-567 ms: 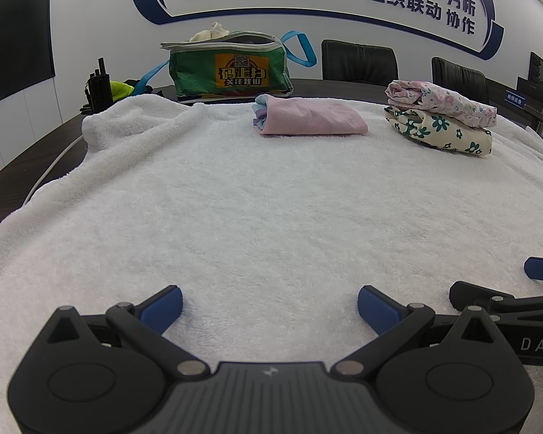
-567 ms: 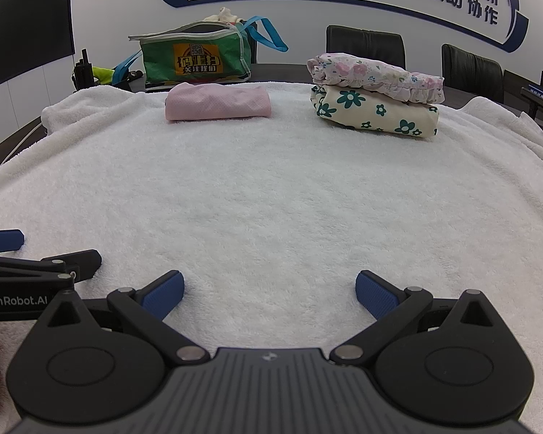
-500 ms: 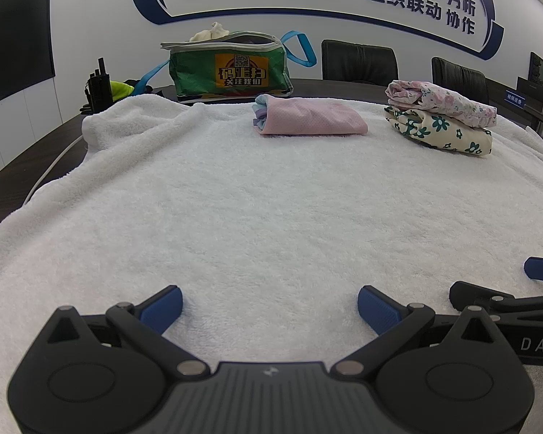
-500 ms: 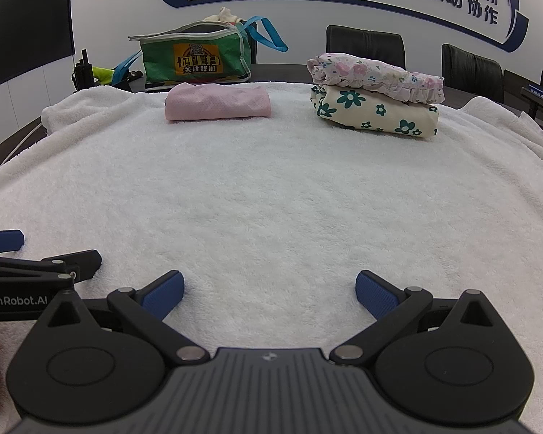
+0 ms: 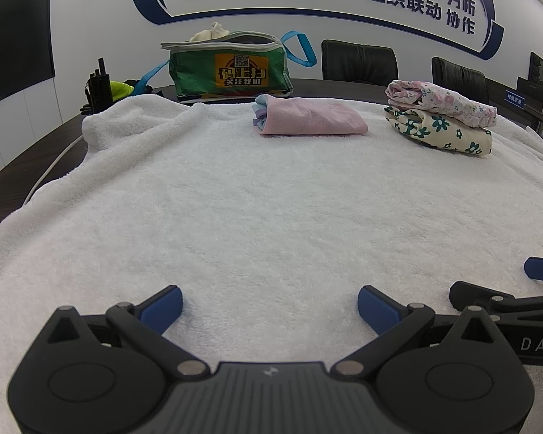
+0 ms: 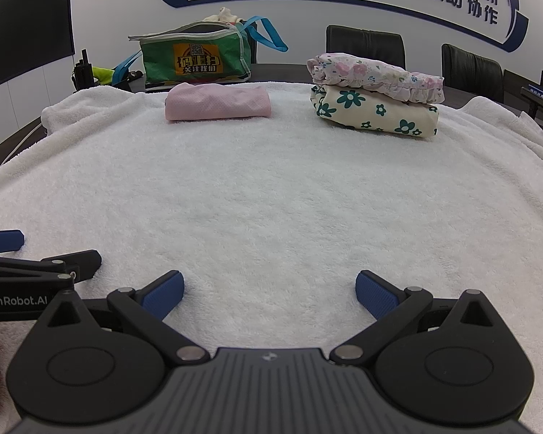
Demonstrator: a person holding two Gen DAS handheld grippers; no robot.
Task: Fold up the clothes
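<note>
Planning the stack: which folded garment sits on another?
The pink-flowered ruffled garment; it rests on the green-flowered cream one. The plain pink one lies alone.

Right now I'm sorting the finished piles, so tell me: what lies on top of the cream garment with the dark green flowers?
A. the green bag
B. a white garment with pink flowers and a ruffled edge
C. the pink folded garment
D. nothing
B: in the right wrist view the white garment with pink flowers rests directly on the cream garment, while the pink folded garment lies apart, to its left on the white towel.
</note>
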